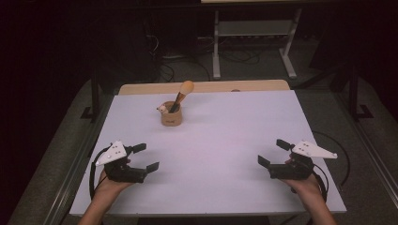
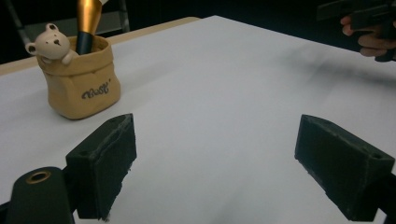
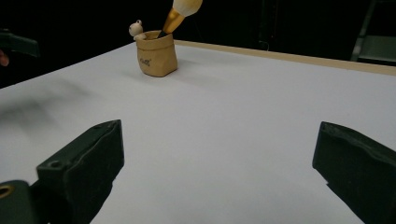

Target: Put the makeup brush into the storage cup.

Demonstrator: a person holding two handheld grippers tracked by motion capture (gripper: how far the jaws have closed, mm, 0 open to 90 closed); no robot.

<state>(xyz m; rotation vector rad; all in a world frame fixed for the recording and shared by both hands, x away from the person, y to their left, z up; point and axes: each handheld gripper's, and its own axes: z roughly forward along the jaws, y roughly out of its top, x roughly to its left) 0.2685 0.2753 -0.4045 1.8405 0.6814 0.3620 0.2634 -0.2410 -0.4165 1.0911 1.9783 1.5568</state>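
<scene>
A white table (image 1: 211, 154) with a wooden far edge is shown in a dark room; a grey metal frame (image 1: 253, 33) and cables are seen on the floor at 12 o'clock. The tan holder (image 1: 171, 115), with a brush (image 1: 182, 93) and bear figure, stands at 11 o'clock. The left gripper (image 1: 146, 157) at 8 o'clock and right gripper (image 1: 271, 153) at 4 o'clock are held with jaws apart, empty.
</scene>
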